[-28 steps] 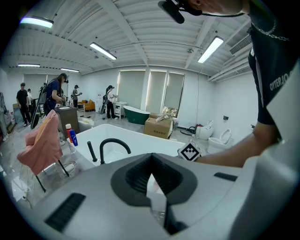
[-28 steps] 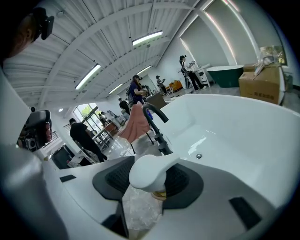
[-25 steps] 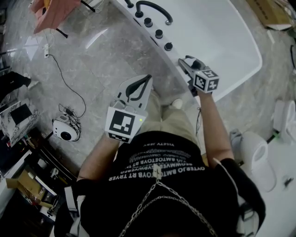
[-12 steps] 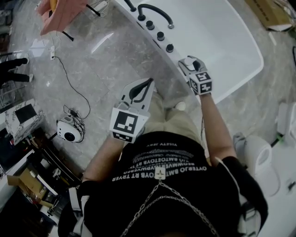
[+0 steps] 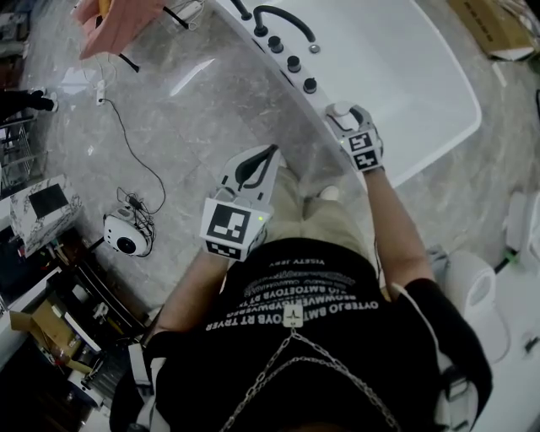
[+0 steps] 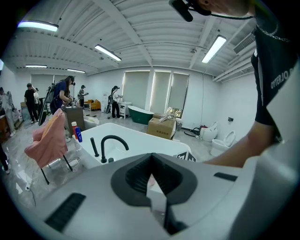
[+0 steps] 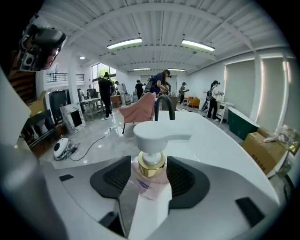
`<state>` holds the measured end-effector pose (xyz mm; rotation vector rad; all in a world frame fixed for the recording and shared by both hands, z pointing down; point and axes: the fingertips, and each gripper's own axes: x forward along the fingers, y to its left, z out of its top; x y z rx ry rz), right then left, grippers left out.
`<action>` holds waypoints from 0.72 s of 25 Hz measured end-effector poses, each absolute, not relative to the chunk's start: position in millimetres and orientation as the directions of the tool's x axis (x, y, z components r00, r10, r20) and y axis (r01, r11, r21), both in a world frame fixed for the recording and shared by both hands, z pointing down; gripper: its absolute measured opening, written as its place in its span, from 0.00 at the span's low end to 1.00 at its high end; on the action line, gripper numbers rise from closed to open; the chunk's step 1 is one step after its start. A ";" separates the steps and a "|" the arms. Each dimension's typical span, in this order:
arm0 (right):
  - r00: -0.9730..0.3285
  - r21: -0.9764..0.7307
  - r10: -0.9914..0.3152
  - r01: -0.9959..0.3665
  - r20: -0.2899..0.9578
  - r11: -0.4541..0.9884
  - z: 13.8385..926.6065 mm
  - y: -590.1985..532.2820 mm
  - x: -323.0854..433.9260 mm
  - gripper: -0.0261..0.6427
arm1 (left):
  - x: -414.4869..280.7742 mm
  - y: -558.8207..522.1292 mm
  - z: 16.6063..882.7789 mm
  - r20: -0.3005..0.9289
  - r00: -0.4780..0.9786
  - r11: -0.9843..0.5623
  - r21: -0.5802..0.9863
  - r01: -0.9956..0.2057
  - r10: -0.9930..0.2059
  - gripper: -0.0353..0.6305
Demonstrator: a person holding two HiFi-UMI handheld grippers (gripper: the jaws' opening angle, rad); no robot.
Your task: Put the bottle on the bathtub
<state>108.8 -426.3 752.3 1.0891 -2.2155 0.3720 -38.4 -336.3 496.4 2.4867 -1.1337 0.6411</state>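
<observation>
Bottle (image 7: 149,180) at the near rim of the tub (image 5: 422,76); knobs (image 5: 293,63), then faucet (image 5: 295,18), behind it along that rim. Cloth (image 5: 118,25) farther left; box (image 5: 494,21) beyond tub, right. Device (image 5: 122,234) on floor (image 5: 211,110), near left.

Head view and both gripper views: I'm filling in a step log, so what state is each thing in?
bottle: upright, pump top on, at the rim of the bathtub.
right gripper: open, its jaws have just been opening, with the bottle standing between them.
left gripper: shut, nothing between its jaws.
</observation>
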 end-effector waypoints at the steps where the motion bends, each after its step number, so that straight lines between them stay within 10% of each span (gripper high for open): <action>1: -0.459 0.020 -0.606 -0.786 0.649 0.618 751.4 -424.0 109.7 0.36 | -38.7 -335.1 495.7 0.526 0.579 -0.626 0.109 -0.772 -0.623 0.06; 18: -0.610 -0.098 -0.620 -0.747 0.493 0.657 630.8 -356.9 141.4 0.36 | -1.9 -331.6 443.6 0.429 0.574 -0.622 0.035 -0.782 -0.698 0.06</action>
